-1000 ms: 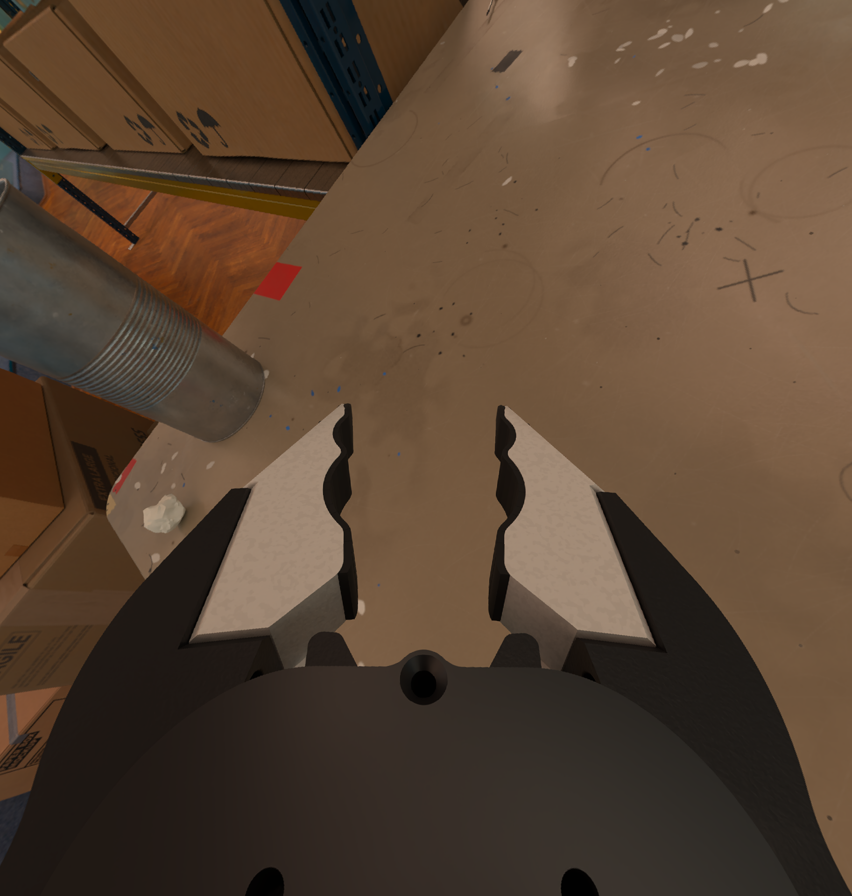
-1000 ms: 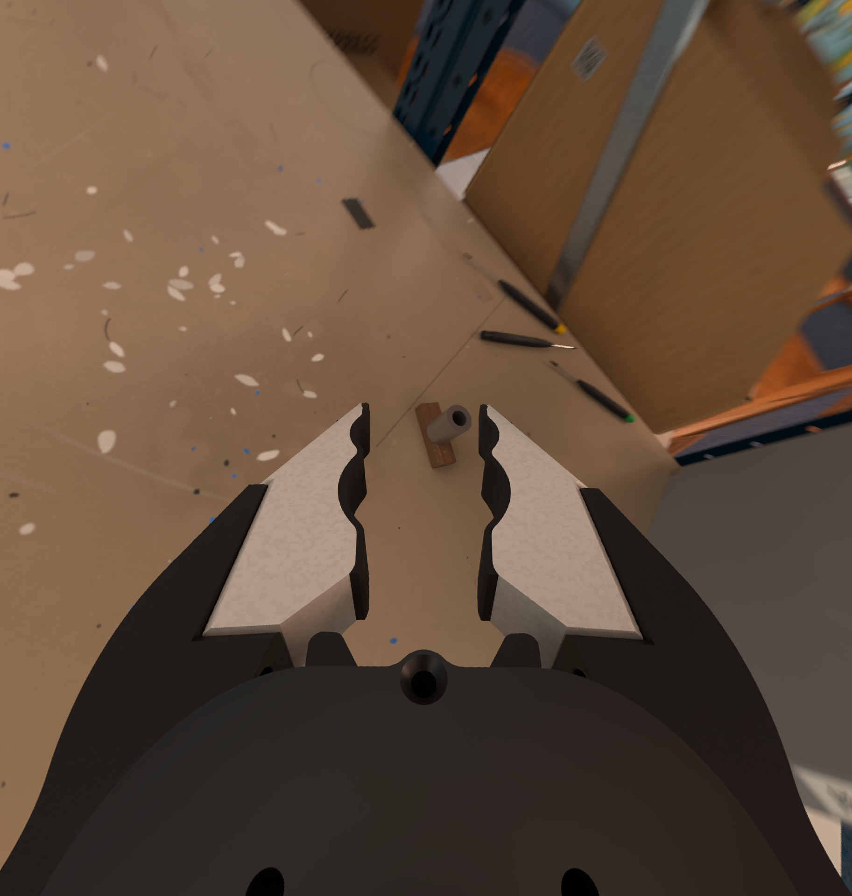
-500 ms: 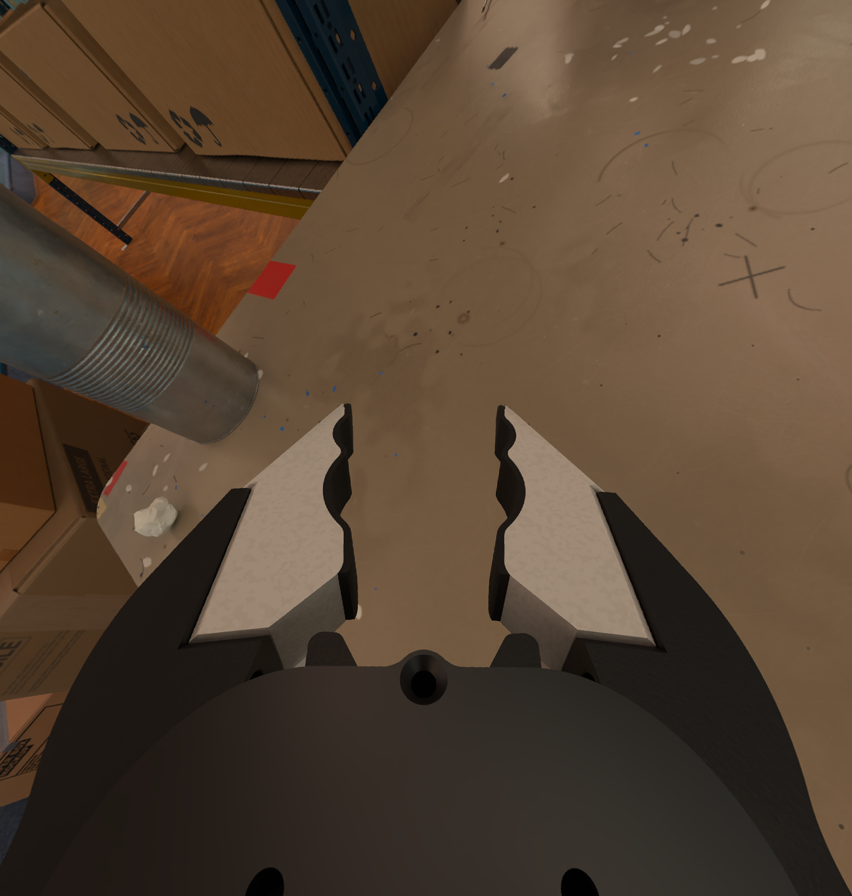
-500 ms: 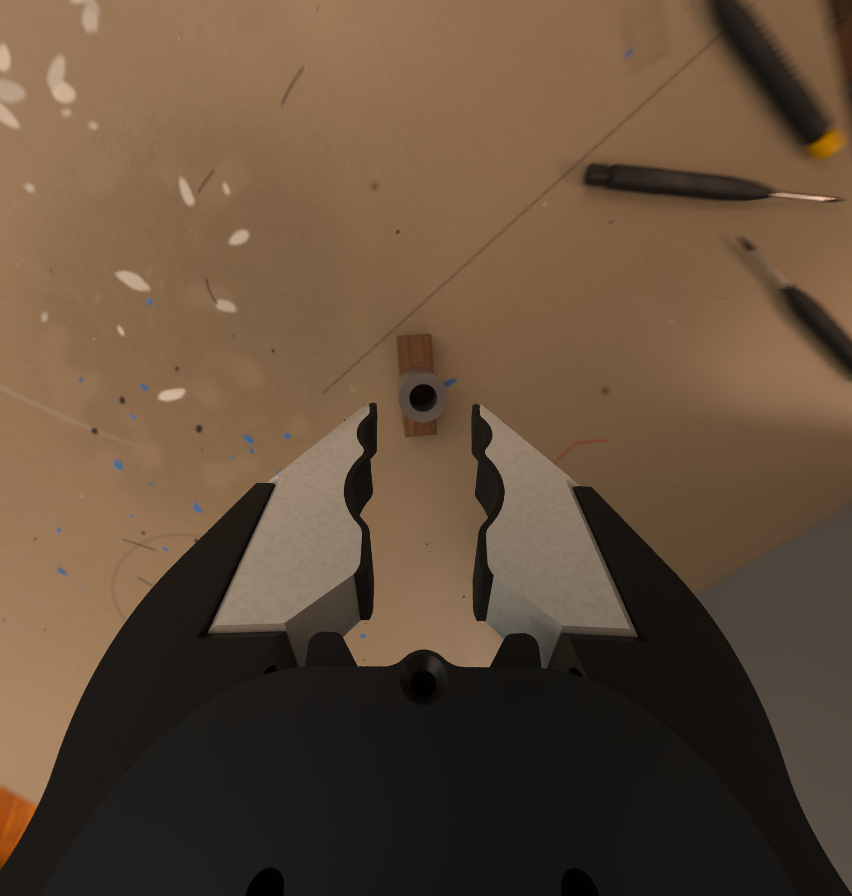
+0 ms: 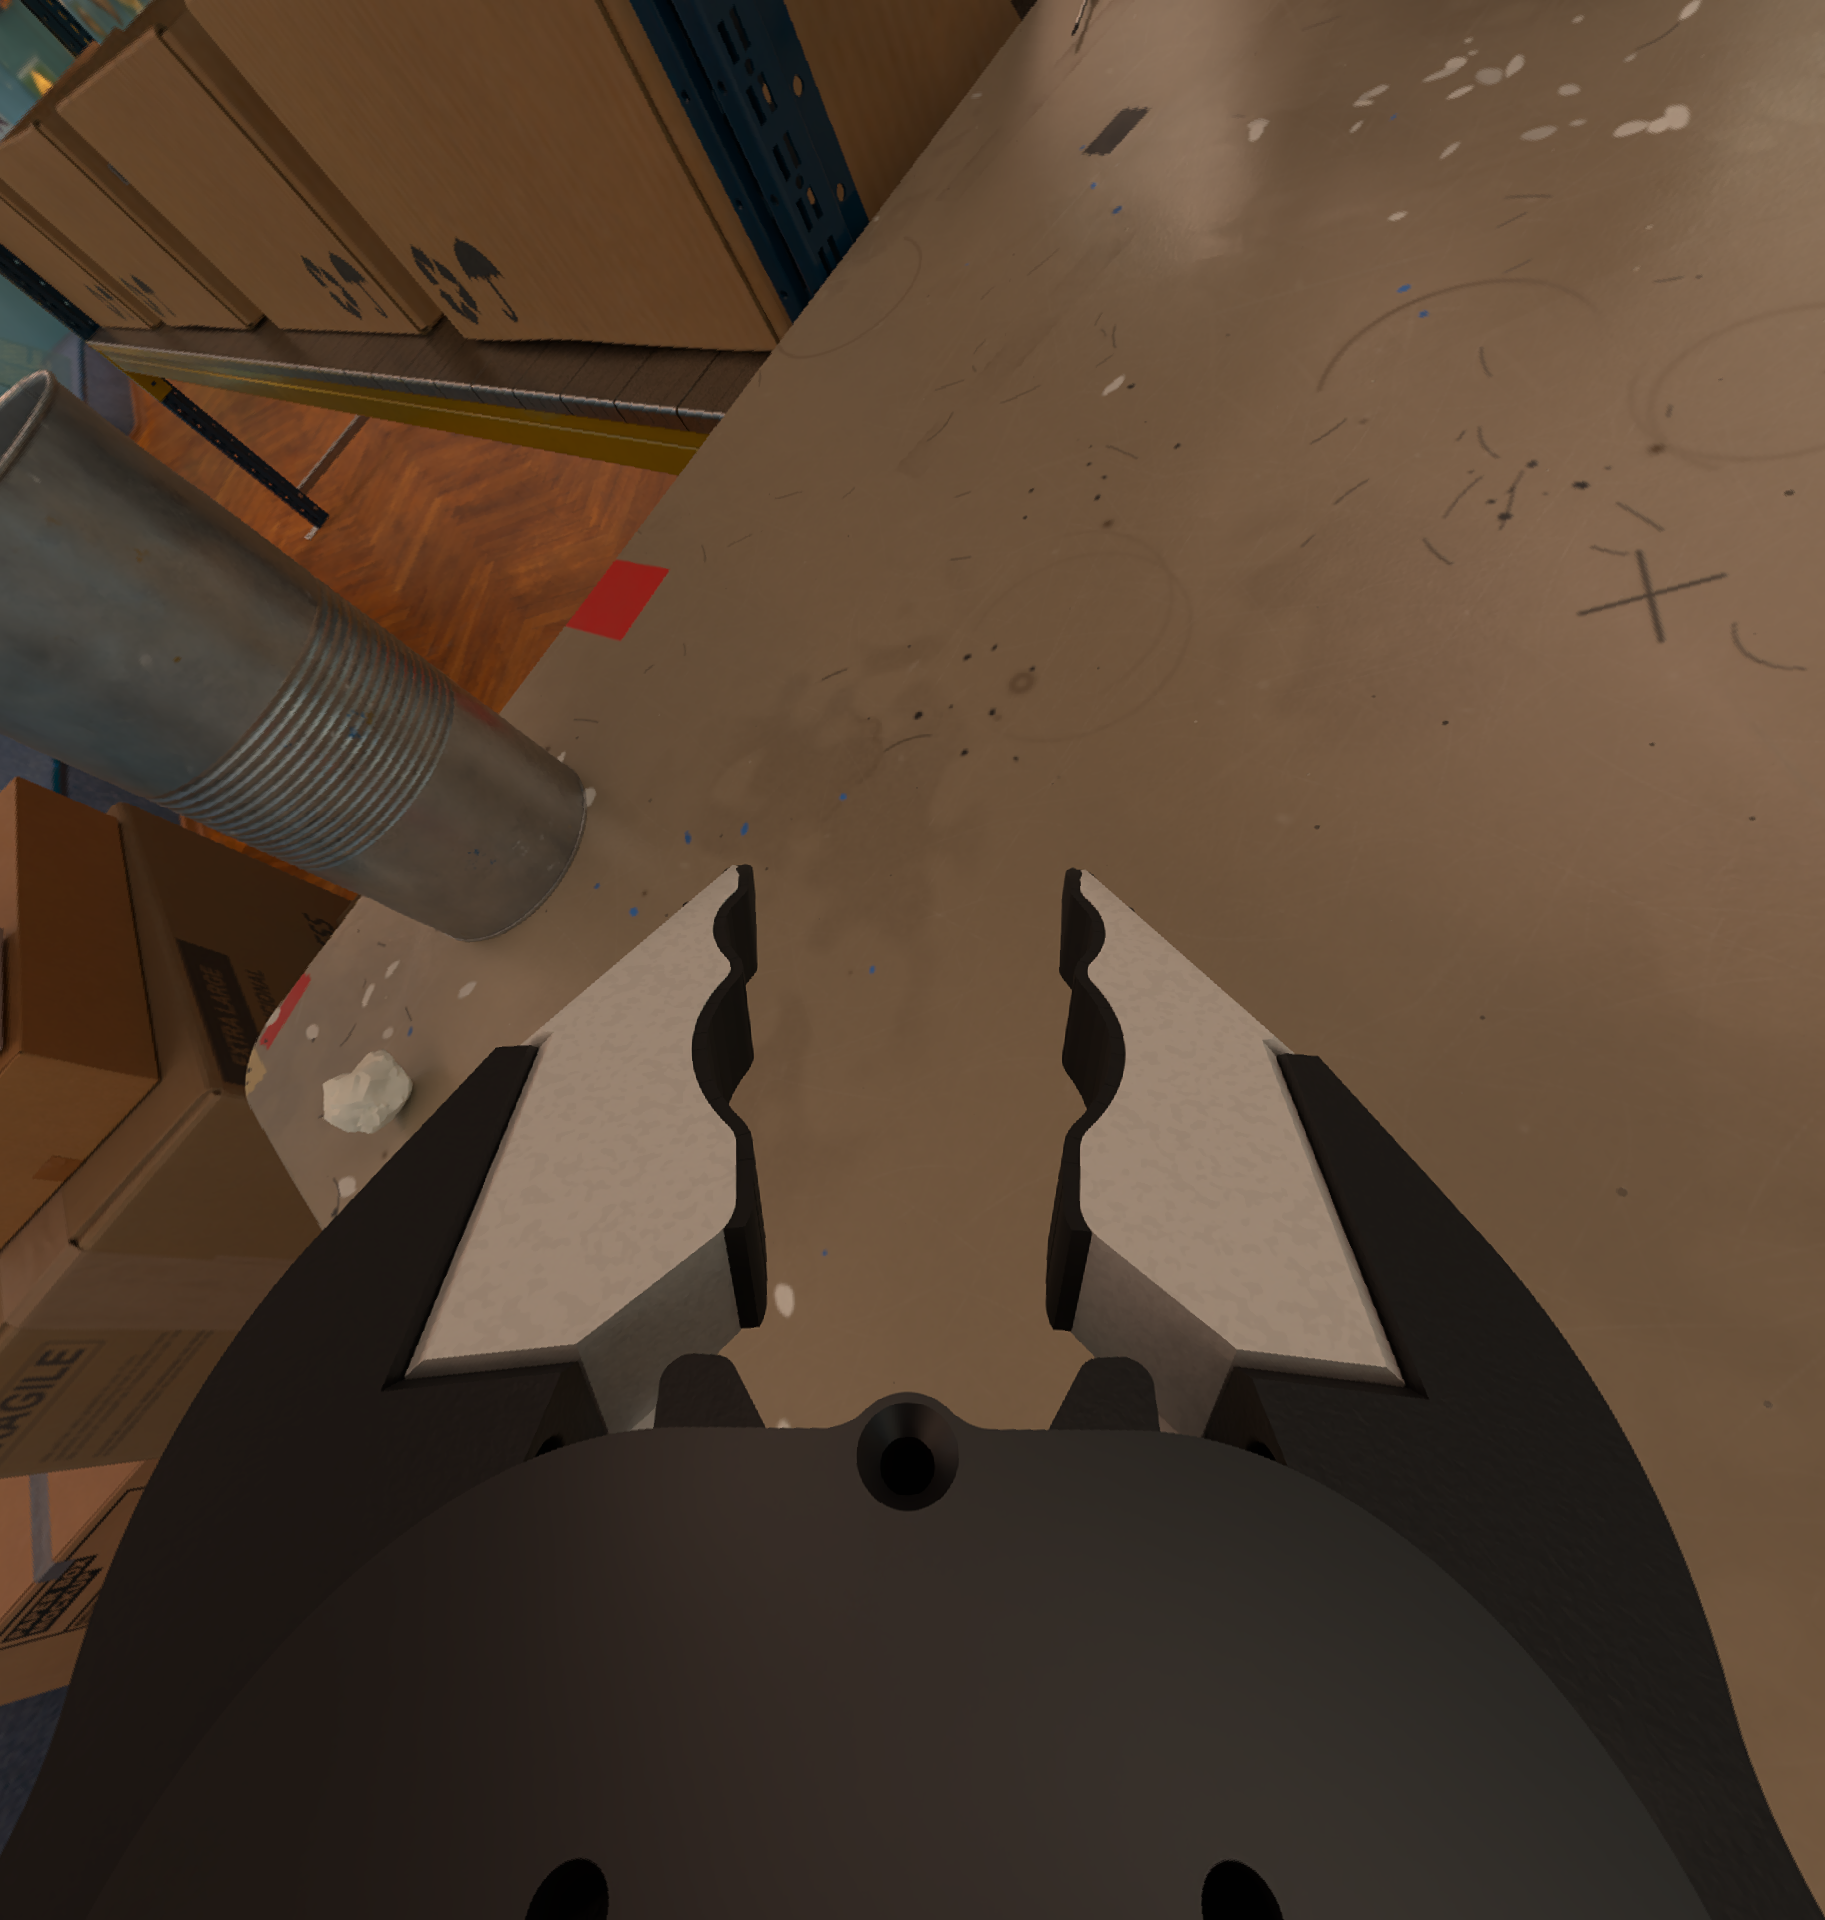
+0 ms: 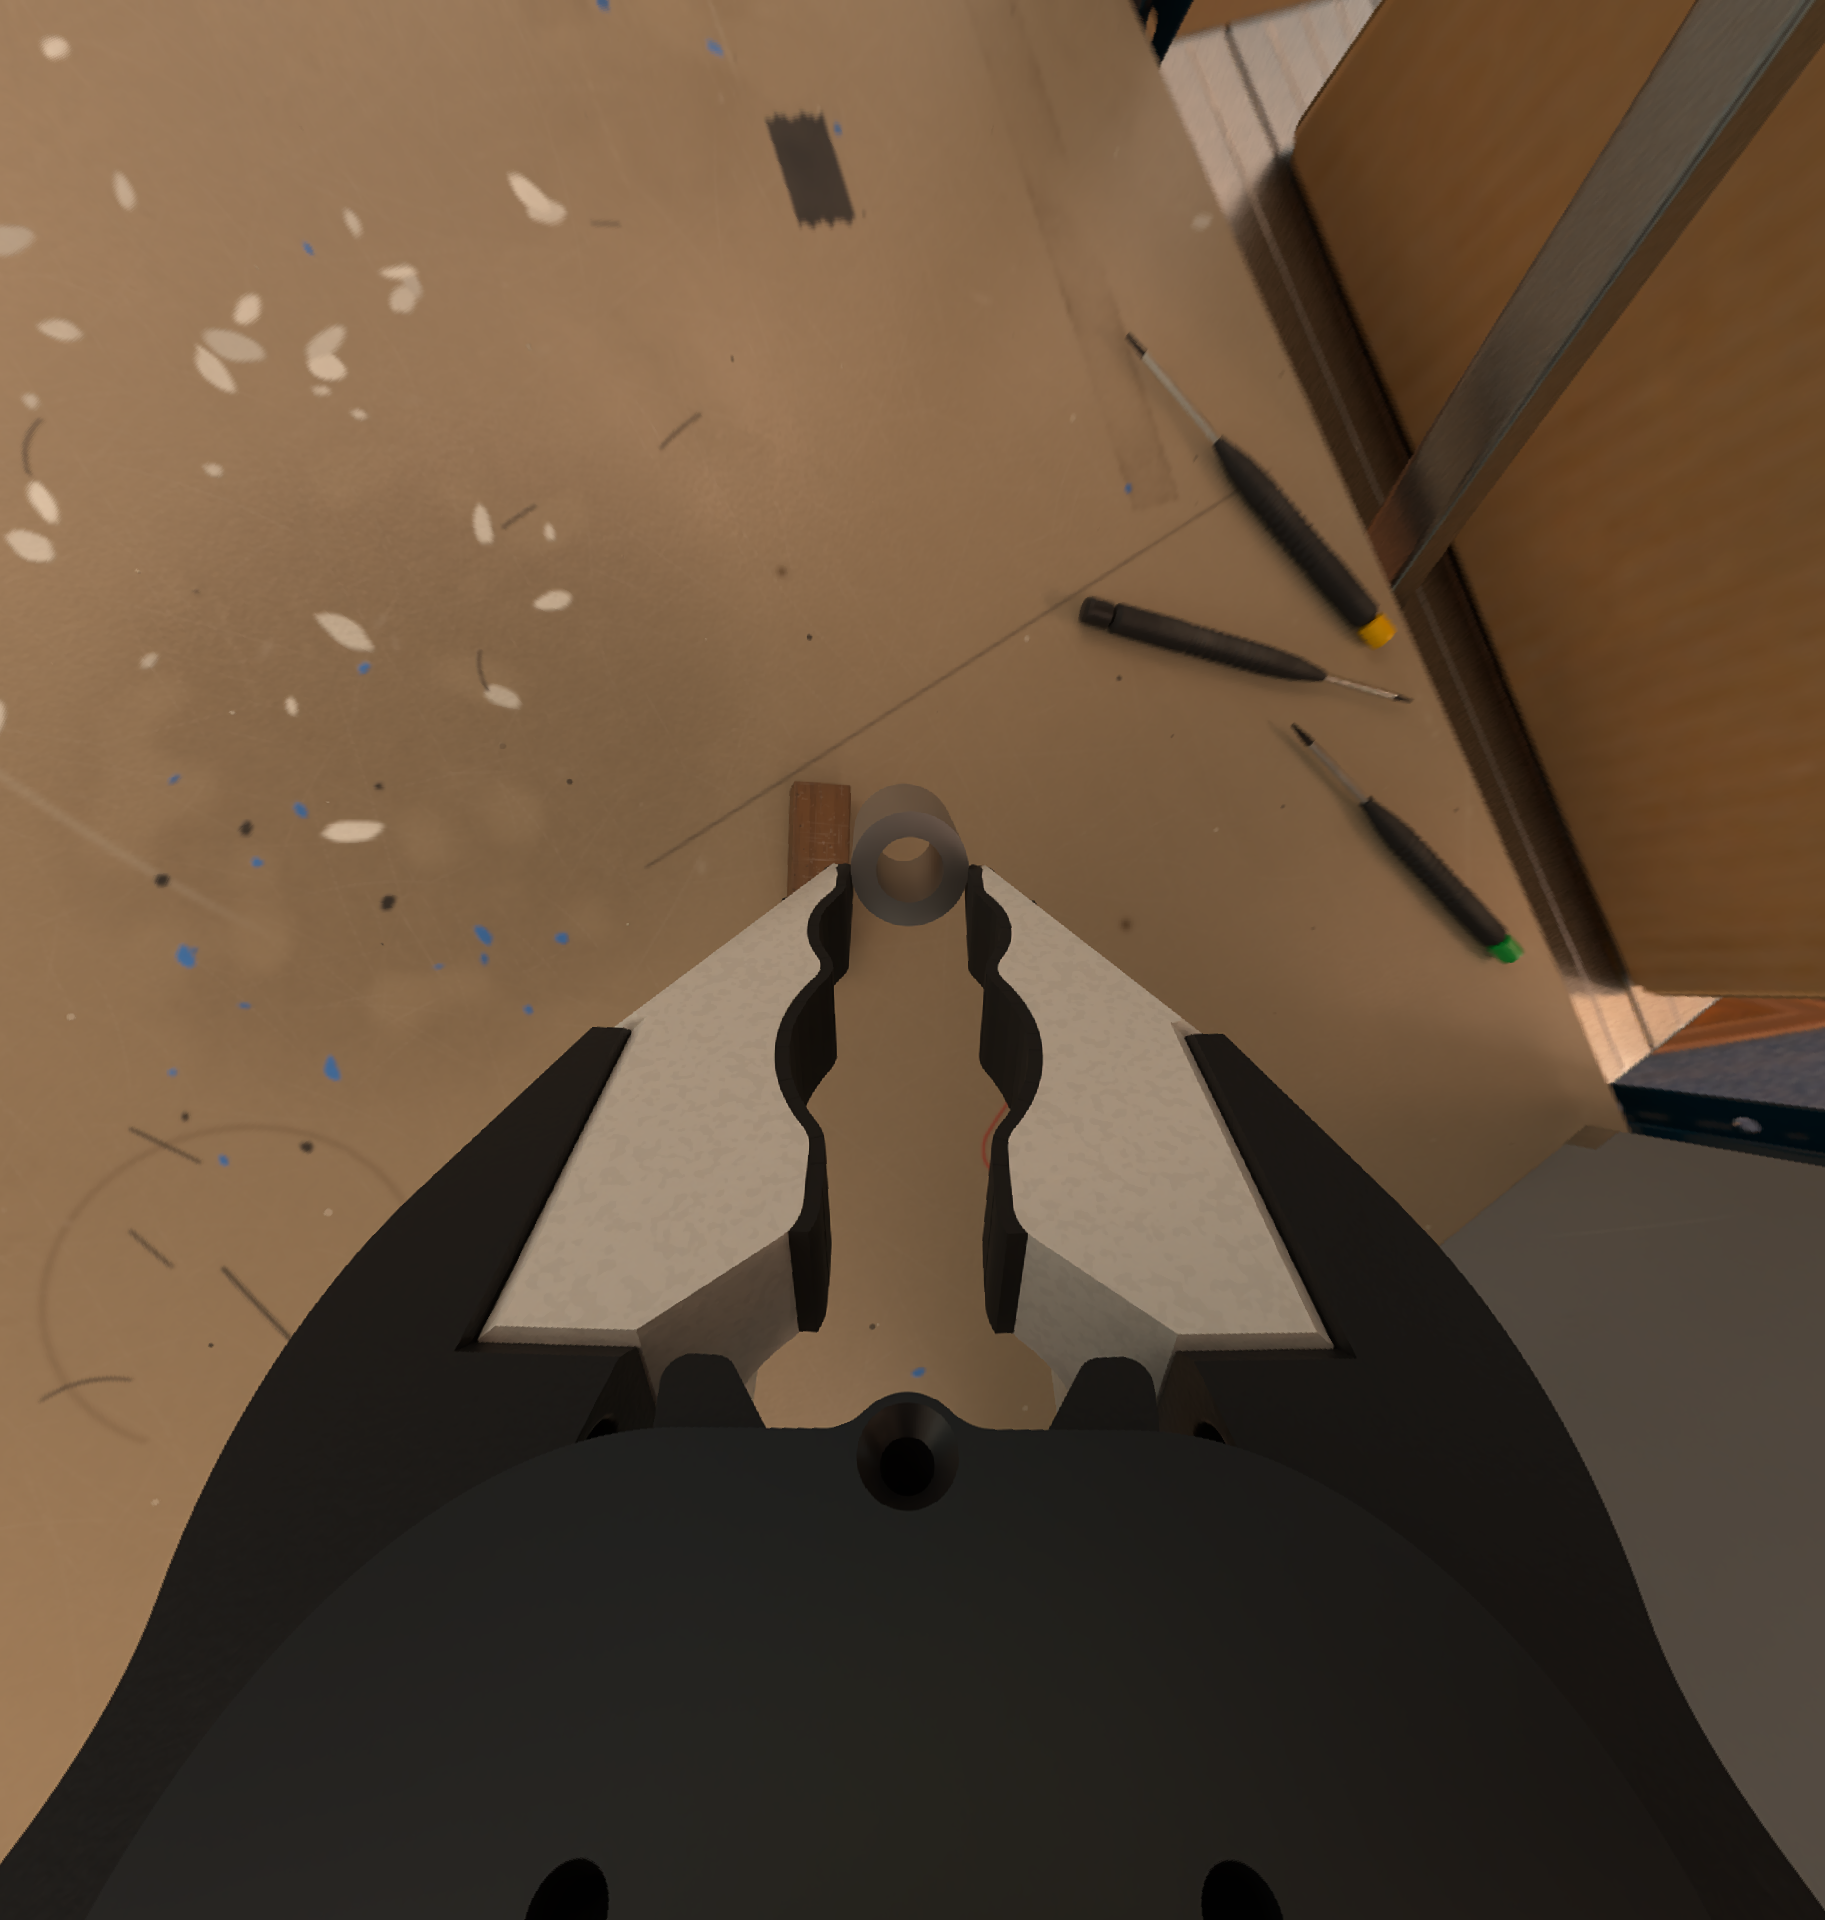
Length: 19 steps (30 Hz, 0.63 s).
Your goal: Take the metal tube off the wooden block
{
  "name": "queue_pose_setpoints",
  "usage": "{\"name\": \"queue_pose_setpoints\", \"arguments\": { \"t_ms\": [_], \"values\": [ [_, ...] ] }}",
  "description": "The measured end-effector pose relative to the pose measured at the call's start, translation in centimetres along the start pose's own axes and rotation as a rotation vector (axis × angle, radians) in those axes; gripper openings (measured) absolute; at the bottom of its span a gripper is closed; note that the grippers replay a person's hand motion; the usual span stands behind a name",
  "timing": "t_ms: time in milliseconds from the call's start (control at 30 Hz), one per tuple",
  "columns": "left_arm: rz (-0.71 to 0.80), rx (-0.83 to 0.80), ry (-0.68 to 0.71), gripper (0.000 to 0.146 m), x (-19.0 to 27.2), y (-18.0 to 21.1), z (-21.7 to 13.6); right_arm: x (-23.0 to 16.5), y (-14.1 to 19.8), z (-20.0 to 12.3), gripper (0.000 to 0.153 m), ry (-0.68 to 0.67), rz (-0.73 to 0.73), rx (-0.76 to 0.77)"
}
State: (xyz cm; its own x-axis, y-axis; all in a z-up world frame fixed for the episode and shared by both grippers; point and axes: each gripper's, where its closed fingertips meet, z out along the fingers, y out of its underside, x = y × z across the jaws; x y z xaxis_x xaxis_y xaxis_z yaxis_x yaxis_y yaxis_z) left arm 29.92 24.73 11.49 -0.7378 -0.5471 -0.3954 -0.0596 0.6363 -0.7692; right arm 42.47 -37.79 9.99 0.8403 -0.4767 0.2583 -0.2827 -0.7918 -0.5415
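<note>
The right hand-held gripper (image 6: 906, 883) pinches the metal tube (image 6: 908, 868) between its scalloped fingertips; the short, thick-walled grey cylinder faces the camera bore-on. The wooden block (image 6: 816, 826), a slim reddish-brown slab, lies just left of the tube on the scuffed, paint-flecked desk (image 6: 472, 935). The left hand-held gripper (image 5: 908, 883) hovers spread and empty, a large threaded steel pipe (image 5: 264, 707) to its left.

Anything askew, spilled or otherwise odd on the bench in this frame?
Little of note. The tube sits between the right claw's tips, beside the block more than squarely on it. Pale flecks and blue specks litter the table, three screwdrivers lie loose, and a crumpled white scrap sits near the left edge.
</note>
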Motion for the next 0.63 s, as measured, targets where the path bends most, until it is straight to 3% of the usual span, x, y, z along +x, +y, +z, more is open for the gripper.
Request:
{"name": "queue_pose_setpoints", "arguments": {
  "t_ms": [267,533,633],
  "values": [
    [0.01,0.001,-0.011,0.059,-0.1,-0.2,-0.2,0.5,-1.1,-2.3,0.021,0.131,-0.093,0.089],
    [0.008,0.003,-0.022,0.059,-0.2,0.0,-0.3,0.1,-3.2,-4.5,0.021,0.346,-0.285,0.103],
    [0.011,-0.004,-0.017,0.058,-0.2,0.0,-0.2,-0.1,-2.7,-3.9,0.021,0.317,-0.267,0.077]
  ]
}}
